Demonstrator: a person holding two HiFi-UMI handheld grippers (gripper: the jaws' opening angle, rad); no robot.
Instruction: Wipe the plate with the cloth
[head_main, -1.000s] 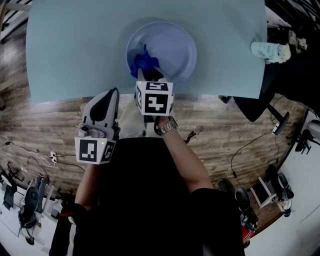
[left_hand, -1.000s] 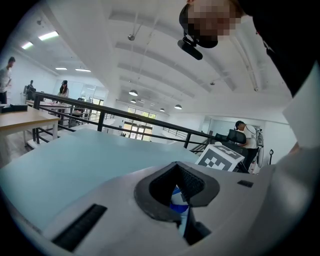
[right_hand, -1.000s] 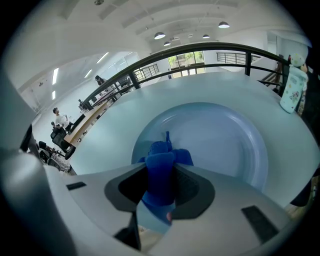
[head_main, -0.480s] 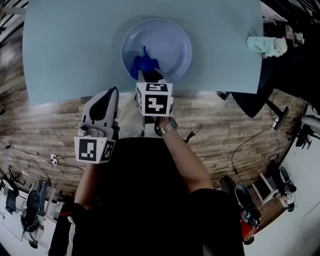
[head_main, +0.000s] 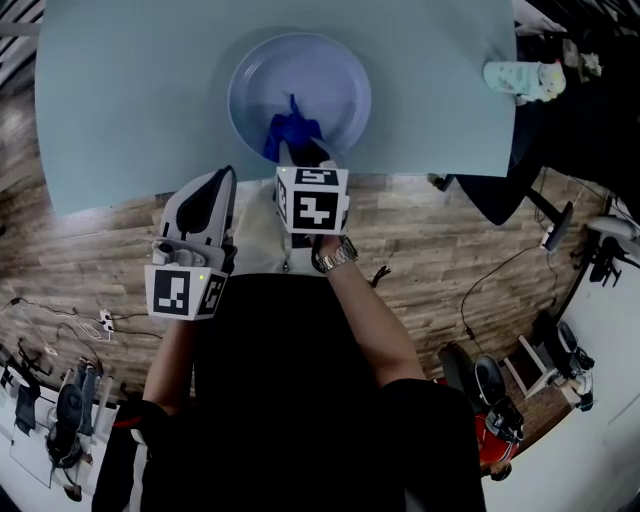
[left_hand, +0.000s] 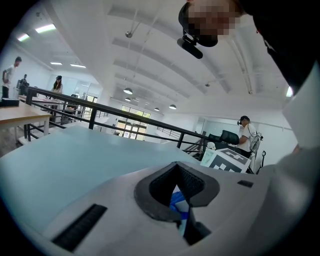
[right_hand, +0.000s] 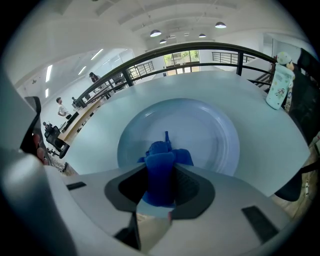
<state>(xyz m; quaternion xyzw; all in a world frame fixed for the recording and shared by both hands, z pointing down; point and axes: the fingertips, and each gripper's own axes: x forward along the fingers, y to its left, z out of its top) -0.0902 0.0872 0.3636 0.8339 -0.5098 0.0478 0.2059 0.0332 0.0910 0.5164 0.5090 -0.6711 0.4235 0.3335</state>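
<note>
A pale blue plate (head_main: 300, 95) (right_hand: 200, 132) lies on the light table (head_main: 130, 90) close to its near edge. My right gripper (head_main: 297, 152) (right_hand: 161, 186) reaches over the plate's near rim and is shut on a bunched blue cloth (head_main: 290, 130) (right_hand: 161, 167). The cloth's free end rests on the near part of the plate's inside. My left gripper (head_main: 222, 180) (left_hand: 177, 200) hangs to the left, short of the table edge, with its jaws together and nothing in them. Through its jaws I glimpse the blue cloth (left_hand: 177, 204).
A small patterned bottle (head_main: 520, 78) (right_hand: 279, 86) stands at the table's right end. Wooden floor with cables (head_main: 60, 320) lies below the near edge. A black railing (right_hand: 165, 52) runs behind the table. People stand far off in the room.
The right gripper has drawn the cloth rightward along the plate's near side, from its left part toward the middle. The left gripper has stayed where it was.
</note>
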